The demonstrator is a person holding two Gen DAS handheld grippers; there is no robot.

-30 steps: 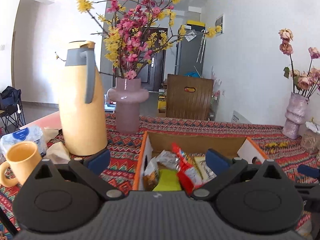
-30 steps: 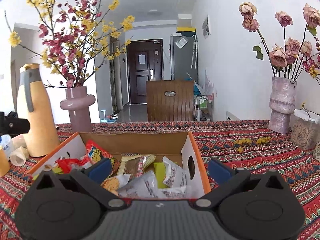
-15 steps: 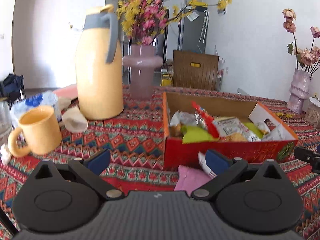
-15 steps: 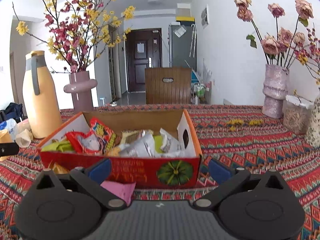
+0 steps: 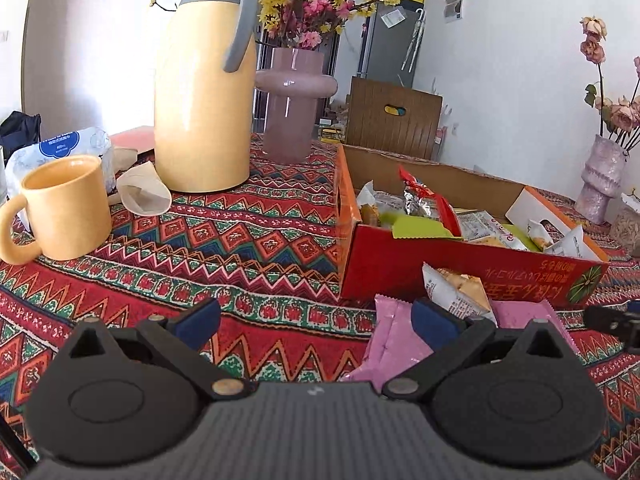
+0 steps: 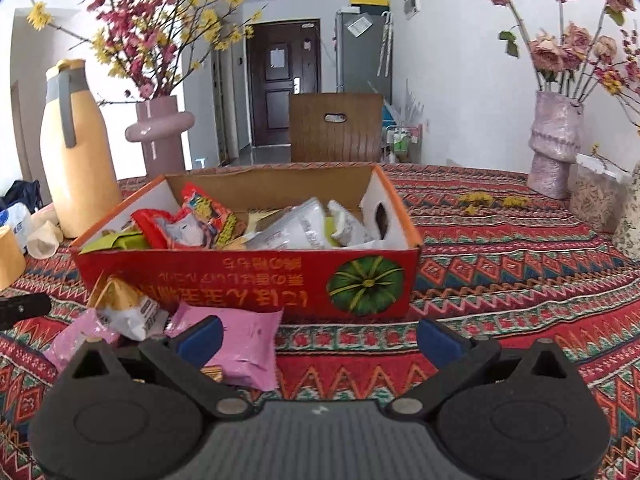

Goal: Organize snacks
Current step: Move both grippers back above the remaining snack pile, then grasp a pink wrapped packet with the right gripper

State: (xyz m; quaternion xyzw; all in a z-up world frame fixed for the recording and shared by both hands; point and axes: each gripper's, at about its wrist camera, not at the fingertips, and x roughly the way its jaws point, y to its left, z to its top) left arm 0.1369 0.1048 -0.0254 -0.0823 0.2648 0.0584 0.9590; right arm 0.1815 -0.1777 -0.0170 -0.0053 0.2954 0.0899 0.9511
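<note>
A red cardboard box full of snack packets stands on the patterned tablecloth. In front of it lie pink snack packets and a white-and-orange packet. My left gripper is open, low over the cloth to the left of the packets, its right finger just in front of the pink one. My right gripper is open before the box's front wall, its left finger over the pink packet. Neither holds anything.
A tall yellow jug, a yellow mug, a tissue pack and a pink vase of blossoms stand left of the box. A pale vase of dried roses and a jar stand at the right.
Both grippers have pulled back from above the box and dropped toward the table. The loose packets in front of the box have come into view.
</note>
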